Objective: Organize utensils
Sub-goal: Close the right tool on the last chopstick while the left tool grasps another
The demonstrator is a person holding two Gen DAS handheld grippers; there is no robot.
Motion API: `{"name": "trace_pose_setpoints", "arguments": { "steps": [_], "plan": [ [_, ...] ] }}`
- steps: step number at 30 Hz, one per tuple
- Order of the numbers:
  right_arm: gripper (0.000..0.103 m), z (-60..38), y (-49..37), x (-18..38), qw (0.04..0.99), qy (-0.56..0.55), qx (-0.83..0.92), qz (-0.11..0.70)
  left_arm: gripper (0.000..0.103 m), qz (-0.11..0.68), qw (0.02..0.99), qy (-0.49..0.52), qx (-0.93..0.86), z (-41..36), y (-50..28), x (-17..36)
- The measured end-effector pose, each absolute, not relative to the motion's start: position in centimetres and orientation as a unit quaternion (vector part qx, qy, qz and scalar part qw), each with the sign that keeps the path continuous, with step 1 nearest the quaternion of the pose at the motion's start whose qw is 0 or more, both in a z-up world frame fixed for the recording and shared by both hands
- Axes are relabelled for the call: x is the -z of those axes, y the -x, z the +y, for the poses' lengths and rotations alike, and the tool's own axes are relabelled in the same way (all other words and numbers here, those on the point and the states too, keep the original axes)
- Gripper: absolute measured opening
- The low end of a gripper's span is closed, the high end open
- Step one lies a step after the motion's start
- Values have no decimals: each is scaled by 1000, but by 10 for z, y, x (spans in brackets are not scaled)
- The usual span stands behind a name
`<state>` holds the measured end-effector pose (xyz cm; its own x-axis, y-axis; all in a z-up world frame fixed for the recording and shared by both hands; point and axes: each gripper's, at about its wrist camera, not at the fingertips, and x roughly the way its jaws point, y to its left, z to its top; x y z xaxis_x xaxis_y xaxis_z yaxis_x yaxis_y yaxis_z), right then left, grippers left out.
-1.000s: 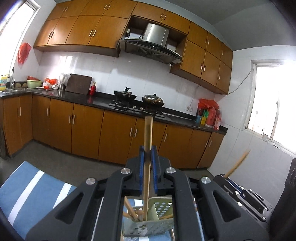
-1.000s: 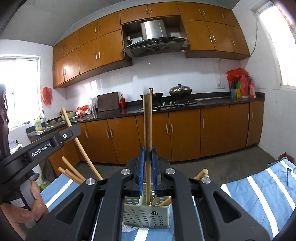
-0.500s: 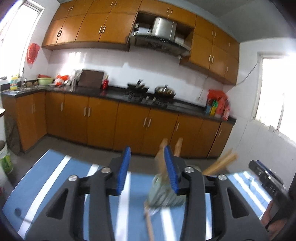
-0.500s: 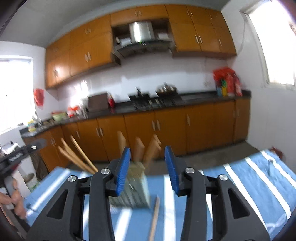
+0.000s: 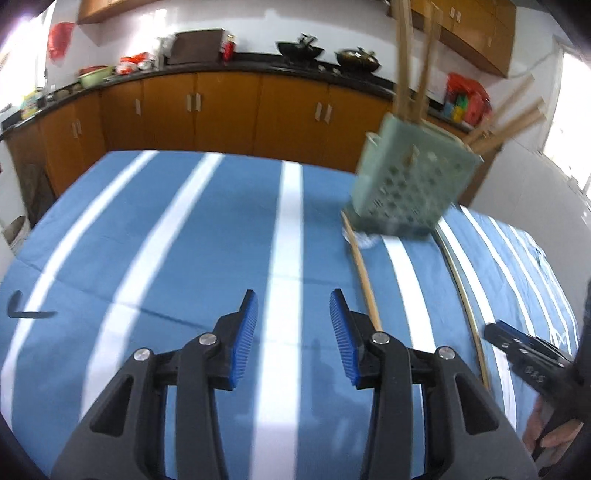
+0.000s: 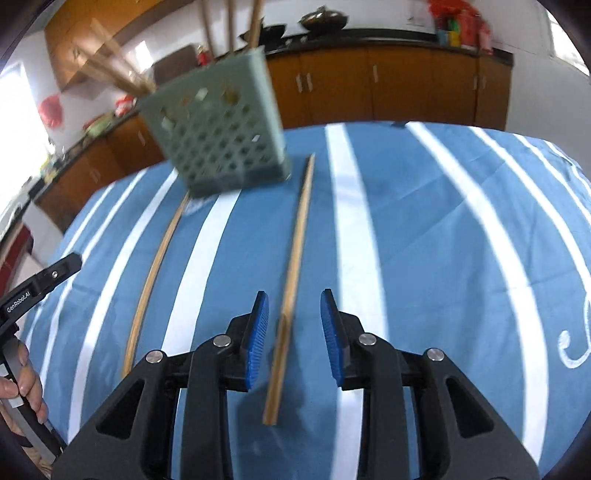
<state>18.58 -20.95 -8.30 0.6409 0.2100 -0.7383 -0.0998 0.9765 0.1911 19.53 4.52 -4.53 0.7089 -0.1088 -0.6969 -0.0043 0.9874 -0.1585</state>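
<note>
Nearest, the right gripper (image 6: 294, 334) is closing its jaws around a loose chopstick (image 6: 291, 291) without gripping it, the left gripper (image 5: 293, 334) gapes empty beside another chopstick (image 5: 364, 280), both apparently bound for the perforated green holder (image 6: 218, 147) beyond.

A home kitchen: orange-brown wooden base cabinets (image 5: 229, 110) run under a black stone counter (image 5: 258, 61), which carries a dark wok (image 5: 300, 50) and a lidded pot (image 5: 357, 59), against white wall tiles (image 5: 258, 22).
</note>
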Motion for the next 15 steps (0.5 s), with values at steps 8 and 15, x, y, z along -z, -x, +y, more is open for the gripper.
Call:
{"name": "trace_pose_setpoints", "arguments": {
  "steps": [8,15],
  "plan": [
    [7,-213,-192,86,907,-45,-38,416,39,416,903,67,79,2,-196,59],
    [7,-235,-190,88,907,-65,-25,414,34,437,894,47,93,-24,-201,73]
  ]
}}
